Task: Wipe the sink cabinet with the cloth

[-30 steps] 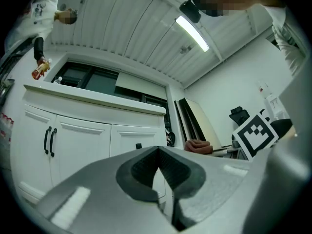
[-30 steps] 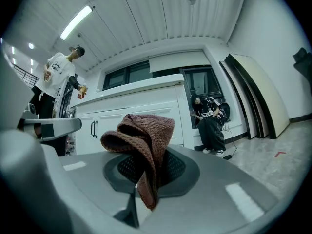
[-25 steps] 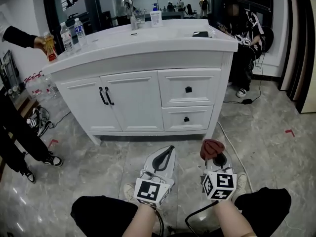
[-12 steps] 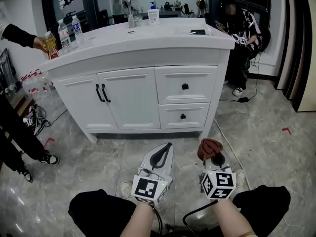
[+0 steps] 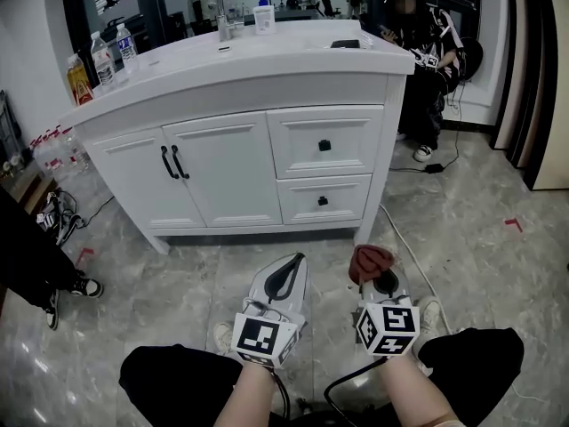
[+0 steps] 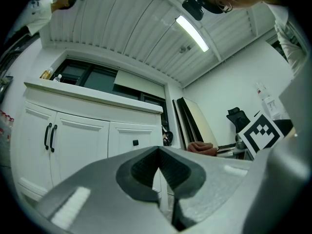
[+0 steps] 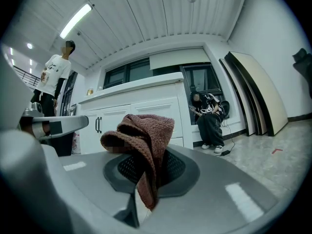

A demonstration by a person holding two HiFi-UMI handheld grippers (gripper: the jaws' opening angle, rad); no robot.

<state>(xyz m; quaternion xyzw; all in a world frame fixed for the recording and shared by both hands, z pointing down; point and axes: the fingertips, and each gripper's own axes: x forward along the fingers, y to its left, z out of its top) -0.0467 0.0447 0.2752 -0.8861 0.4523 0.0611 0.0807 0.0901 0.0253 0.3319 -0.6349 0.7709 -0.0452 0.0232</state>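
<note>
The white sink cabinet [image 5: 267,163] stands ahead of me, with two doors on the left and two drawers on the right; it also shows as the cabinet [image 6: 78,140] and the cabinet [image 7: 131,113]. My right gripper [image 5: 374,265] is shut on a reddish-brown cloth [image 5: 371,260], which bunches up above the jaws as the cloth [image 7: 142,140]. My left gripper [image 5: 288,272] is shut with nothing in it, its tips meeting in the left gripper view [image 6: 159,152]. Both grippers hang low over the floor, well short of the cabinet.
Water bottles [image 5: 114,50] and a yellow-labelled bottle [image 5: 78,78] stand on the countertop's left end, a faucet [image 5: 219,12] and a dispenser [image 5: 263,16] at the back. A seated person [image 5: 418,52] is right of the cabinet. A cable [image 5: 404,247] runs across the marble floor.
The cabinet has shifted slightly higher and left in the head view. The arm that held the yellow bottle at the left has gone; the bottle stands on the counter. Both grippers stay shut.
</note>
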